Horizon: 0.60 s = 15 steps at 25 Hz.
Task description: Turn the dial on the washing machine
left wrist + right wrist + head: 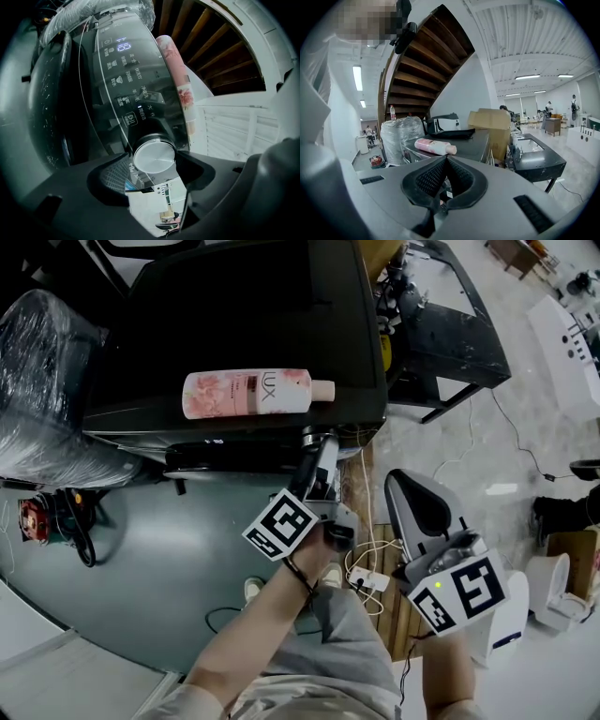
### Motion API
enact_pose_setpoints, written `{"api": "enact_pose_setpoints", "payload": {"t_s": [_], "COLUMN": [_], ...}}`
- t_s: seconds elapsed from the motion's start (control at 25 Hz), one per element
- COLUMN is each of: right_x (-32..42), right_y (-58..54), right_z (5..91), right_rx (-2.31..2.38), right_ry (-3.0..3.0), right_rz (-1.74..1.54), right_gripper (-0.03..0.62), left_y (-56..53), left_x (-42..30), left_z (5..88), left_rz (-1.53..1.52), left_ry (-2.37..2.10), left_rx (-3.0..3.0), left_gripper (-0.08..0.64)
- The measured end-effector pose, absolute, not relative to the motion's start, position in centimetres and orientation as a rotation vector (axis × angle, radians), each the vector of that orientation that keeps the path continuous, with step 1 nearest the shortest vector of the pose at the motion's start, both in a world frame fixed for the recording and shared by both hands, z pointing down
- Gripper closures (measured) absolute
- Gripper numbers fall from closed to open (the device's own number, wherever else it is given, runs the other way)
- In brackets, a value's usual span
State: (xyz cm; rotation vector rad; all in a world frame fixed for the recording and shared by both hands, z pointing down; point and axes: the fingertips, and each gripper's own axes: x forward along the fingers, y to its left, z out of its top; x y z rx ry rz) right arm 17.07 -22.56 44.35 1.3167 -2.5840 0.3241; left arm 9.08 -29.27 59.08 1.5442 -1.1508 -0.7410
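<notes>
The black washing machine (234, 324) stands in front of me, its glossy control panel (126, 89) lit with a digit display. The silver round dial (154, 157) sits at the panel's lower end. My left gripper (153, 165) has a pad on each side of the dial's rim and is shut on it. In the head view the left gripper (316, 444) is pressed against the machine's front right edge and hides the dial. My right gripper (446, 159) is shut on nothing. The right gripper (401, 480) hangs off to the right, away from the machine.
A pink LUX bottle (255, 393) lies on its side on the machine's top. A plastic-wrapped bundle (42, 381) stands at the left and a black metal table (450, 324) at the right. Cables and a power strip (366, 579) lie on the floor by my feet.
</notes>
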Motion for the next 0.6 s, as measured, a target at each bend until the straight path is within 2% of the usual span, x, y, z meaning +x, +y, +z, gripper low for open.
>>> {"api": "enact_pose_setpoints", "payload": {"t_s": [0.6], "right_x": [16.96], "right_y": [-22.47], "right_z": [44.53], "right_rx": [1.319], "right_ry": [-2.563], "right_rz": [0.341], "right_gripper": [0.565], "left_y": [-29.3], "left_x": [9.17], "left_z": [59.14], "left_rz": [-0.692], "left_ry": [-1.141], "left_rx": [1.579], "left_gripper": [0.232]}}
